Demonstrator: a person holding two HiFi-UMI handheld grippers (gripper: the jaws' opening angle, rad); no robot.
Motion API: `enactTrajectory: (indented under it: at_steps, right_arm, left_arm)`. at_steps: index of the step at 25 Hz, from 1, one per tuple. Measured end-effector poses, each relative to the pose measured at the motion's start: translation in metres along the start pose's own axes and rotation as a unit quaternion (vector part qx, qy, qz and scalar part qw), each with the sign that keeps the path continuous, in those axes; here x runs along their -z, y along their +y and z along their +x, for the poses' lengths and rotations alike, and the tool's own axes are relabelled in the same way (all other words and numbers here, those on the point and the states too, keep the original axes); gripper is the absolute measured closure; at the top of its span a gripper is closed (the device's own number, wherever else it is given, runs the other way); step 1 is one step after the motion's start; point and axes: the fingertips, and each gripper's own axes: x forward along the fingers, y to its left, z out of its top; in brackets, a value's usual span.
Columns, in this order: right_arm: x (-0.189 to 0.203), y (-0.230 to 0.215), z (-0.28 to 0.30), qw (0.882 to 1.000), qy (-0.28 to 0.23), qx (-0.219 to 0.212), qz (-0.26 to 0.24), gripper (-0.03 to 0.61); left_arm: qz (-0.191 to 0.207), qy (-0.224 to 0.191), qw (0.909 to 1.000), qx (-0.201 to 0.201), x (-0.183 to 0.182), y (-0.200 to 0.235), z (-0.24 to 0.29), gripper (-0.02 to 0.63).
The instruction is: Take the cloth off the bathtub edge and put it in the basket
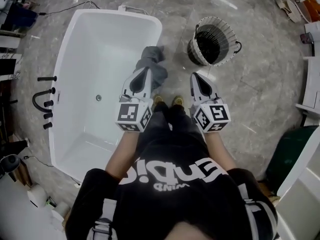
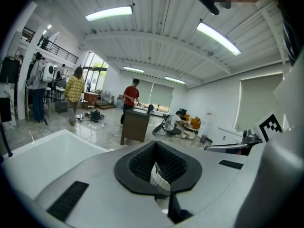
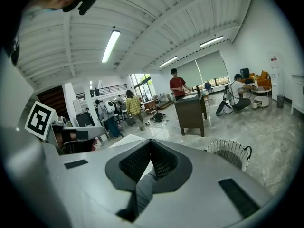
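Note:
A grey cloth (image 1: 152, 60) hangs over the right edge of the white bathtub (image 1: 66, 49). The round wire basket (image 1: 214, 40) with a dark inside stands on the floor to the tub's right. My left gripper (image 1: 146, 70) is shut, its tip over the cloth's lower part, and nothing shows between its jaws. The right gripper (image 1: 194, 75) is also shut, over the floor between cloth and basket. In the right gripper view the cloth (image 3: 144, 186) shows through the slit below the closed jaws, with the basket (image 3: 231, 153) ahead to the right. The left gripper view shows the tub (image 2: 40, 153) ahead to the left.
Black tap fittings (image 1: 45, 101) sit on the tub's left rim. White cabinets (image 1: 310, 84) and a green object (image 1: 290, 151) line the right side. My shoes (image 1: 167, 101) stand beside the tub. Further off are a brown cabinet (image 3: 191, 112) and several people.

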Motion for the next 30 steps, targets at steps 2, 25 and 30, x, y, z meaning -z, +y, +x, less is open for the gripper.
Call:
enactTrajectory:
  at_steps: [2, 25, 30]
  right_arm:
    - [0.01, -0.006, 0.012, 1.0, 0.006, 0.0, 0.005, 0.565]
    - [0.105, -0.041, 0.077, 0.998, 0.063, -0.017, 0.007, 0.565]
    - [0.106, -0.045, 0.079, 0.998, 0.067, -0.014, 0.007, 0.565]
  left_arm:
    - [-0.007, 0.005, 1.0, -0.001, 0.012, 0.006, 0.011, 0.6]
    - [-0.025, 0.021, 0.999, -0.03, 0.116, 0.055, 0.071, 0.497]
    - [-0.028, 0.016, 0.9983, -0.048, 0.116, 0.062, 0.077, 0.204]
